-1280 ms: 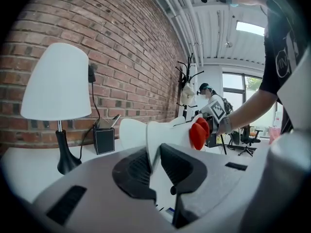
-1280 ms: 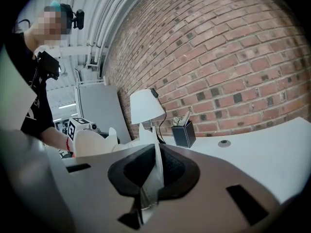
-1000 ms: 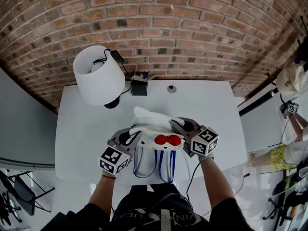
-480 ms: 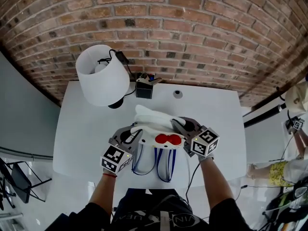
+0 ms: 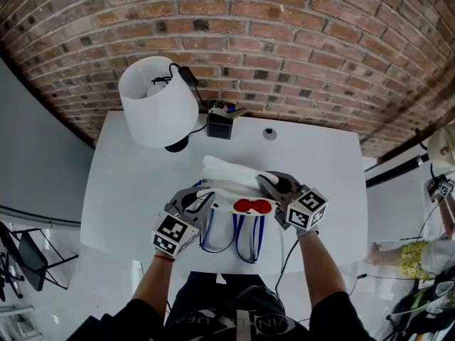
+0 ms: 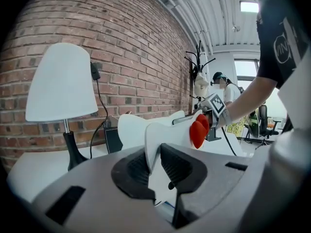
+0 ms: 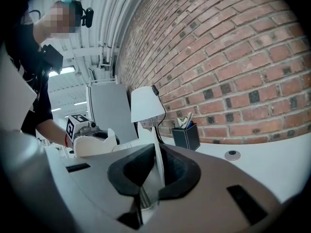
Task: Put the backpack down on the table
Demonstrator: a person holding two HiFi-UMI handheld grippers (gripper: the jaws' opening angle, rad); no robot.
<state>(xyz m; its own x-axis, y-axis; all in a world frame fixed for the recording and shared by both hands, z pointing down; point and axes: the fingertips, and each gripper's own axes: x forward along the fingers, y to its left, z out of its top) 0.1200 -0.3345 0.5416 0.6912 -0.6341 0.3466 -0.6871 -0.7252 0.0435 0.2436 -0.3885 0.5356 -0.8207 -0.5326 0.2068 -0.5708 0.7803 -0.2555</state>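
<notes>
Backpack position: the white backpack [image 5: 231, 183] sits close to the near edge of the tabletop [image 5: 128, 190], midway left to right. I judge its base down or nearly down. Its blue straps [image 5: 245, 240] hang past that edge.
Left tongs: the left tongs [image 5: 201, 201] are clamped on a white flap at the backpack's left side.
Right tongs: the right tongs [image 5: 269, 189] pinch a thin white panel at its right side. Their jaws have just been opening, with the panel between the pads.
Risk, uneven release: if I let go of one side first, the backpack may slump toward the near edge, dragged by the hanging straps.
Risk, early slip: the loosening right grip could drop the panel before the base settles.
Edges: the near edge lies directly beneath both tongs.
Open room: there is bare tabletop to the left and right. The lamp [image 5: 158, 101] and pen holder [image 5: 220, 125] stand far, well apart.
</notes>
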